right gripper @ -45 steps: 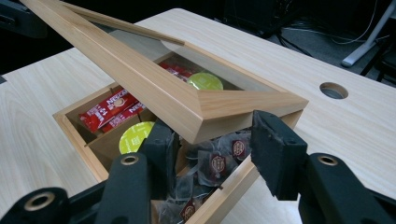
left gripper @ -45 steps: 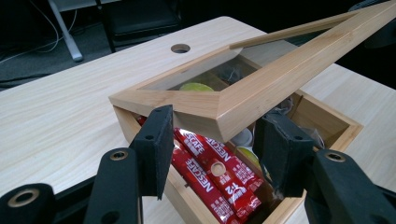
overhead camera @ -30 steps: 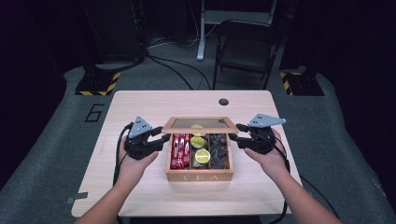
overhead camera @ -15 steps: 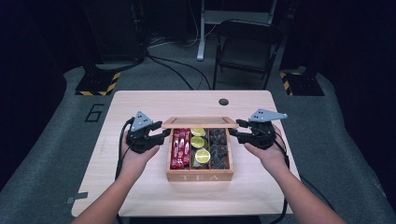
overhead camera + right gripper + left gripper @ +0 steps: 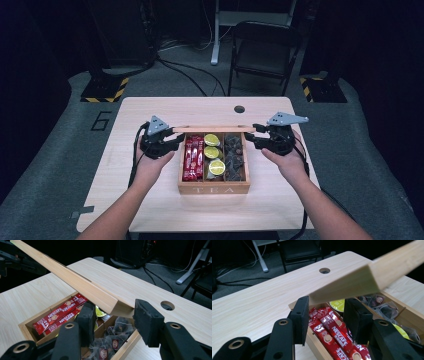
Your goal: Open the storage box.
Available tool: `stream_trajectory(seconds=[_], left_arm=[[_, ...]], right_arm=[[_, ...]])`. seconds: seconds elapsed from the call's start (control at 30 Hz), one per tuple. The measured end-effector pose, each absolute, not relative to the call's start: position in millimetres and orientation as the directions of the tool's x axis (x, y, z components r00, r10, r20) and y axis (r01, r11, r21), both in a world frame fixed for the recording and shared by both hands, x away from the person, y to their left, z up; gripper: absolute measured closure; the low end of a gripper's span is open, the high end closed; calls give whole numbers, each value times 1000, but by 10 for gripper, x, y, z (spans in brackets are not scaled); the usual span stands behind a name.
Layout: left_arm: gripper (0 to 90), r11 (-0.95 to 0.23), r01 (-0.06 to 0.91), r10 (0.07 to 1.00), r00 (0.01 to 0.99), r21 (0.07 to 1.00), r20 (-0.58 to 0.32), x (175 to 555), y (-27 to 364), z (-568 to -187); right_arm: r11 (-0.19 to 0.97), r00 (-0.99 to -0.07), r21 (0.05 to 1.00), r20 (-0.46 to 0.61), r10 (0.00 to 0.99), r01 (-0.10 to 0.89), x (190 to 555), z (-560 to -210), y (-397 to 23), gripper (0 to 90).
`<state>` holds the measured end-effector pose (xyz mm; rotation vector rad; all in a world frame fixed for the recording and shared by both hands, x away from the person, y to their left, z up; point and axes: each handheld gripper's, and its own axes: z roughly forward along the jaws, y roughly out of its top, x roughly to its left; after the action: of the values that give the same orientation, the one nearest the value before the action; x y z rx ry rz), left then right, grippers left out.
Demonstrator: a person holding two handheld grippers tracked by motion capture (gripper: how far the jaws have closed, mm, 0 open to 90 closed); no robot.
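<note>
Scene: wooden tea box (image 5: 213,189) on the surface (image 5: 150,107), lid (image 5: 214,129) raised over the back edge, one hand-held gripper at each lid end.
Box contents: red Nescafe sticks (image 5: 193,157) in left compartment, lime-green capsules (image 5: 212,152) in middle, dark tea bags (image 5: 233,155) in right.
Lid posn: long axis runs left–right across the person's front, parallel w/ box back edge; tilted up, hinge side toward the far side of the surface.
L hand-held gripper (image 5: 169,145): jaws part-way apart, straddling lid's left end (image 5: 342,286). Jaws have just been closing a bit w/ the lid corner between them; pads sit just beside the wood. Firm contact – cannot tell, looks like a small gap at the right pad.
R hand-held gripper (image 5: 254,141): jaws part-way apart, bracketing lid's right end (image 5: 117,306). Left pad close against the lid edge, right pad apart from the wood w/ a visible gap. Looks like a loose cradle, not a clamp.
Key relation: lid lies directly ahead of both hand-held grippers, each aimed inward along the lid's long axis from opposite ends. Neither hand nearer; symmetric.
Judgement: step in hand = swinging the lid on its hinge w/ both ends guided.
Risk: uneven push at one end could twist the lid or let the end slip out.
</note>
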<state>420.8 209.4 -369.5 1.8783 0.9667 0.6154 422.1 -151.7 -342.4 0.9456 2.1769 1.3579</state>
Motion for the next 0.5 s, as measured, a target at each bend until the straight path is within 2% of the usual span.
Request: stream_trajectory(seconds=[0.5], left_arm=[[589,-295,342,829,555,892,61,4254,2045,-3626]], right_arm=[[287,-692,899,25,721,331,4267,-3406,-1530,519]])
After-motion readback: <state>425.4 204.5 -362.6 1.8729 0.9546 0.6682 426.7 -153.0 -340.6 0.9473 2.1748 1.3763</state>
